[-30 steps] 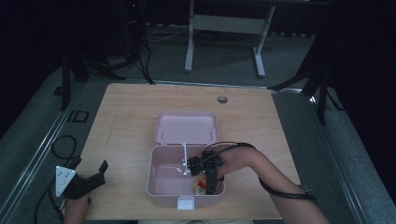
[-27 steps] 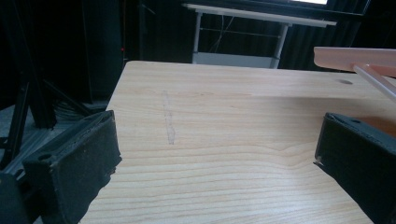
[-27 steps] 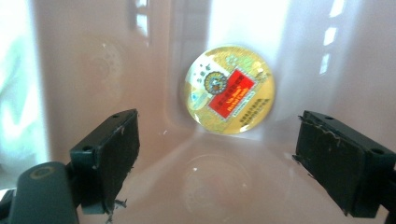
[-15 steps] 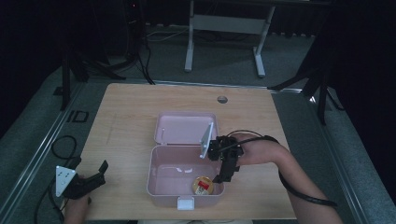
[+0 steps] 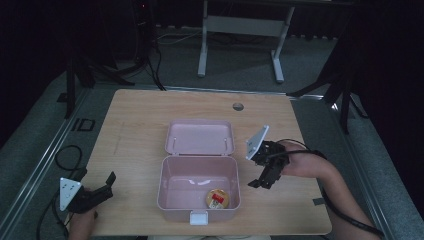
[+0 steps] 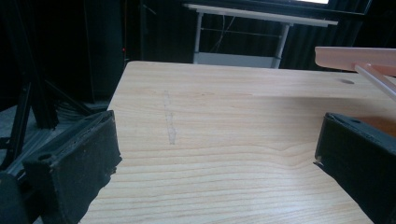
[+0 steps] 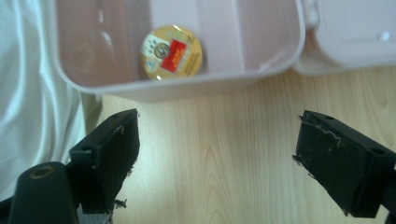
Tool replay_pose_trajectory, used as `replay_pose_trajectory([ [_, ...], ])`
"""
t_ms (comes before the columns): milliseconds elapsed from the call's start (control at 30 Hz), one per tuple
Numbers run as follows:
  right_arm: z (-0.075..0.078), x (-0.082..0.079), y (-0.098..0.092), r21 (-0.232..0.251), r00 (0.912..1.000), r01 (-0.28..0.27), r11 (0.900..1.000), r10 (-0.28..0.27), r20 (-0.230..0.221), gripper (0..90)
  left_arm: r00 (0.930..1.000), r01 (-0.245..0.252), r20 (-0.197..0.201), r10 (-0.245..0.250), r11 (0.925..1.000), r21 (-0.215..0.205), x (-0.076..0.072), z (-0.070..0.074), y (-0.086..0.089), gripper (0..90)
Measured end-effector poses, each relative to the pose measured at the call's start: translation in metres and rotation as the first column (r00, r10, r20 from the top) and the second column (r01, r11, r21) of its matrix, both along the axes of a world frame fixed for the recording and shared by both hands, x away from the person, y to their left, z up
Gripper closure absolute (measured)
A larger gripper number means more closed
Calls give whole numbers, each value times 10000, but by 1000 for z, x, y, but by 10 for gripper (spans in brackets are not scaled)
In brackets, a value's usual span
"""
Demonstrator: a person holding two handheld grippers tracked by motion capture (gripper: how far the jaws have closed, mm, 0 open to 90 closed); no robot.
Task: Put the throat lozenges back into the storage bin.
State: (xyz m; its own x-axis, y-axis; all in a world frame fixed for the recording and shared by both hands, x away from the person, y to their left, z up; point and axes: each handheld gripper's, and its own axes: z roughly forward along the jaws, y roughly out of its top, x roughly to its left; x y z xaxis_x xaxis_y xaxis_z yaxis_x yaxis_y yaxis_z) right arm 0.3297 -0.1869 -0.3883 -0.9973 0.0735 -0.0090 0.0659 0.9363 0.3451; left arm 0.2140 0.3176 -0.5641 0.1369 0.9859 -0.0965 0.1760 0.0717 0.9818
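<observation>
High view: a light wooden counter (image 5: 150, 125) with a small round hole near its far edge, carrying a pale pink rectangular plastic box (image 5: 198, 187) with rounded corners. Box open, its hinged pink lid (image 5: 200, 137) laid flat behind it on the counter, inner side up. White clasp tab at the box's near wall. Inside, on the floor of the box toward the near right corner, a small round gold-coloured disc with a red label (image 5: 217, 198), lying flat and alone.

Right hand-held gripper (image 5: 260, 182) held just beside the box's right wall, above the bare counter, jaws pointing down and toward the person, grey three-cornered plate tilted up on top, black cable looping back along the forearm. Left hand-held gripper (image 5: 95, 186) near the counter's near left corner, well apart from the box, jaws aimed toward it.

Right gripper view: both black jaws spread wide over bare wood, nothing between them; beyond them the box's rounded wall and the gold disc (image 7: 172, 52), shiny, with a red rectangular patch across its face and small print too fine to read. White cloth at the left edge.

Left gripper view: jaws likewise wide apart and empty, wood grain between them, pink edge of the lid (image 6: 355, 57) at upper right.
</observation>
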Motion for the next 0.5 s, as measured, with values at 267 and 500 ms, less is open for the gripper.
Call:
replay_pose_trajectory([
  [267,-41,10,-31,695,9918,1119,9913,-1157,538,129,10000,-1,-10,1,10000,-13,0,0,0,3],
  [500,-74,19,-51,1624,9674,2172,9625,-2345,962,128,10000,2,-21,-2,10000,2,0,0,0,3],
])
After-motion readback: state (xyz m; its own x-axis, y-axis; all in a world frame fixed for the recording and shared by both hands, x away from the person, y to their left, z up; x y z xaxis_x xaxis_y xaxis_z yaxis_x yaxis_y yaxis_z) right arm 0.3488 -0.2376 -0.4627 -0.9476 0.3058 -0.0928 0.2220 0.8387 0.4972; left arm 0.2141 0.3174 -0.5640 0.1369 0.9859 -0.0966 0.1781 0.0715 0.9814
